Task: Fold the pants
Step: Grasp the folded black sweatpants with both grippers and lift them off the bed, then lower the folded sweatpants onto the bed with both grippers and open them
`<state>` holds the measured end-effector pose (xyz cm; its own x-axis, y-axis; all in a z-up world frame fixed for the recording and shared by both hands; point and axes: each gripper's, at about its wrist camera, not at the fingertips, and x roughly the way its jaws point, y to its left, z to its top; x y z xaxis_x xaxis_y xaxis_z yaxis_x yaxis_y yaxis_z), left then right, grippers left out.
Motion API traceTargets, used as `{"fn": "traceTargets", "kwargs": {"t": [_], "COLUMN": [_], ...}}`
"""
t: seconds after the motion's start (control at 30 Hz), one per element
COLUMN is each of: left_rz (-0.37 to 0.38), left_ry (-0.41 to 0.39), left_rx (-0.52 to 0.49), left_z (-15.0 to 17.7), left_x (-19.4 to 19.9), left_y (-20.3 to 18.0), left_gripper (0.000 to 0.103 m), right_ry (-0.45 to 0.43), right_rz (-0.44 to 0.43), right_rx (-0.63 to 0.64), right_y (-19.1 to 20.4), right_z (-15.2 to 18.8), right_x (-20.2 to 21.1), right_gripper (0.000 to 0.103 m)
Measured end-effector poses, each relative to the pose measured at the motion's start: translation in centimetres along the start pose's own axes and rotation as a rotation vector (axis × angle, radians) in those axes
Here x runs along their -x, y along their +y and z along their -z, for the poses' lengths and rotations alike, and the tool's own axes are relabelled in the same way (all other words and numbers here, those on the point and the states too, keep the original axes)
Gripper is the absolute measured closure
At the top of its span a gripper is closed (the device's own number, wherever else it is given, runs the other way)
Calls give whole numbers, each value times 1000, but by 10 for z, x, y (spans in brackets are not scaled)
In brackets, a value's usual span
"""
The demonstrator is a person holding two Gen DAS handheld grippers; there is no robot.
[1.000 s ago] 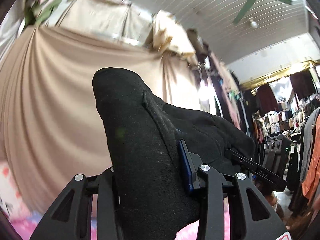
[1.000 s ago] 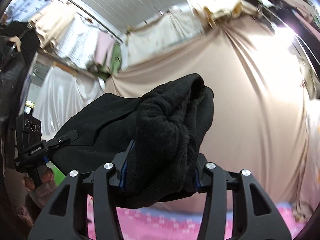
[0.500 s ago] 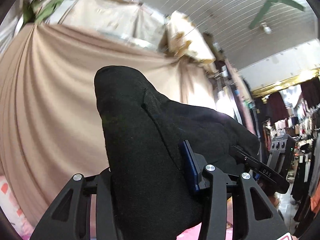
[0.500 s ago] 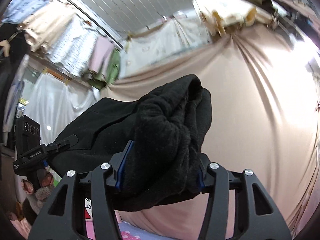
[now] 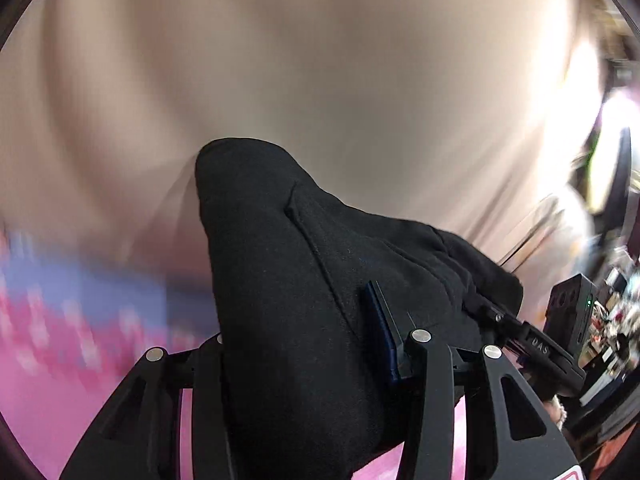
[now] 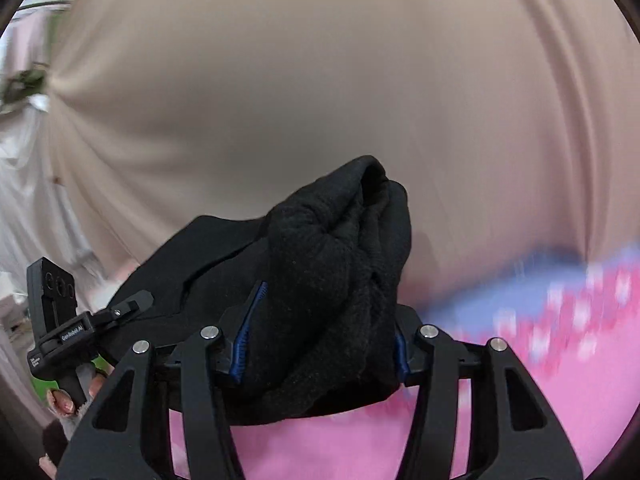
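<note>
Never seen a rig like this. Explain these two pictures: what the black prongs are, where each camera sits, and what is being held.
There is no robot here: a person holds a two-finger gripper in each hand. Each picture comes from a camera on one gripper, looking along its fingers. The left gripper is clamped on black pants. The right gripper has a bunched part of the same pants between its pads, and its jaws are opening. Below lies a pink patterned cloth; behind hangs a beige curtain. The backgrounds are blurred.

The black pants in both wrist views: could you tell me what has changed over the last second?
Both views have swung down from the ceiling toward the pink cover. The right gripper is opening, fabric between its pads. The black pants remain bunched in the left gripper too.
</note>
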<state>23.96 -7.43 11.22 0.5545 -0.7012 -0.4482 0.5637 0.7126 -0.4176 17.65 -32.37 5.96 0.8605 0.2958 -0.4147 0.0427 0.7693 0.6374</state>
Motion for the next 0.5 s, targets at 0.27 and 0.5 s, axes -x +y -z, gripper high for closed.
{"fn": "traceTargets", "kwargs": {"t": [0.27,0.5], "left_rz": [-94,-105], "left_ry": [210,255], "left_rx": [168,291], "left_z": [116,107], "left_x": [-31,-59], "left_y": [97,109], "left_gripper": [64,31], "right_ry": [148,209], "right_rz": [98,25], "right_rx": [-104,-157], "right_y": [-84,-68], "right_z": [100,83], "right_x": [2,-41], "right_gripper": [35,23]}}
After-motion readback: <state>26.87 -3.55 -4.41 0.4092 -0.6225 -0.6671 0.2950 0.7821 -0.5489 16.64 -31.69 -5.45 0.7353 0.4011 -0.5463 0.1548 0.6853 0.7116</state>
